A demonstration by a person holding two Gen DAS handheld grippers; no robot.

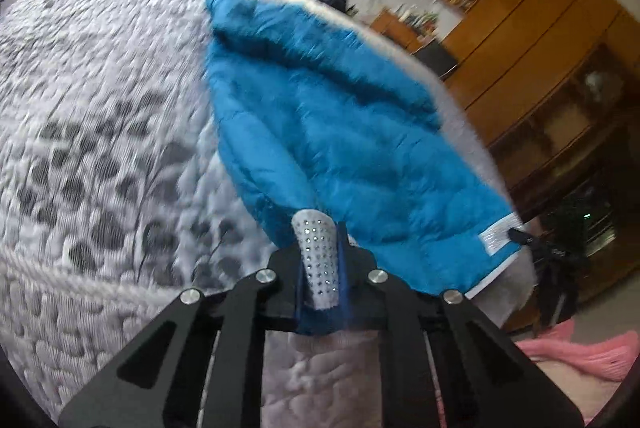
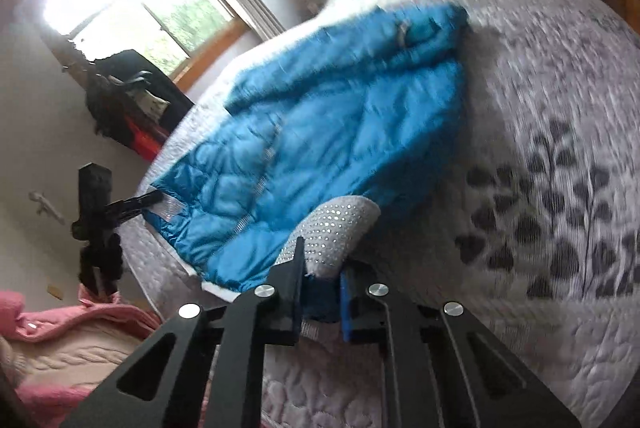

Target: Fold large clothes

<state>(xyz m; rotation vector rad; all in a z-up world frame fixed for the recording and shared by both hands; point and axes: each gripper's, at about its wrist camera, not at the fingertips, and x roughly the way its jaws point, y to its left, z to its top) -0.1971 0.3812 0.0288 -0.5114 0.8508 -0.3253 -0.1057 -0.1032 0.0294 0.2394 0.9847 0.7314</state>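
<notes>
The left gripper [image 1: 324, 264] pinches a grey studded cuff [image 1: 318, 260] of the blue jacket [image 1: 320, 131] between its closed fingers. The jacket spreads ahead of them, its far edge along the bed [image 1: 100, 107] rim to their right; bare quilt lies open to their left. The right gripper [image 2: 322, 288] likewise clamps the other cuff [image 2: 336, 232]. There the jacket [image 2: 320, 131] runs ahead and left to the bed's [image 2: 560, 187] edge, with open quilt to the right. Pink clothes [image 2: 60, 340] lie near-left, beyond the edge.
</notes>
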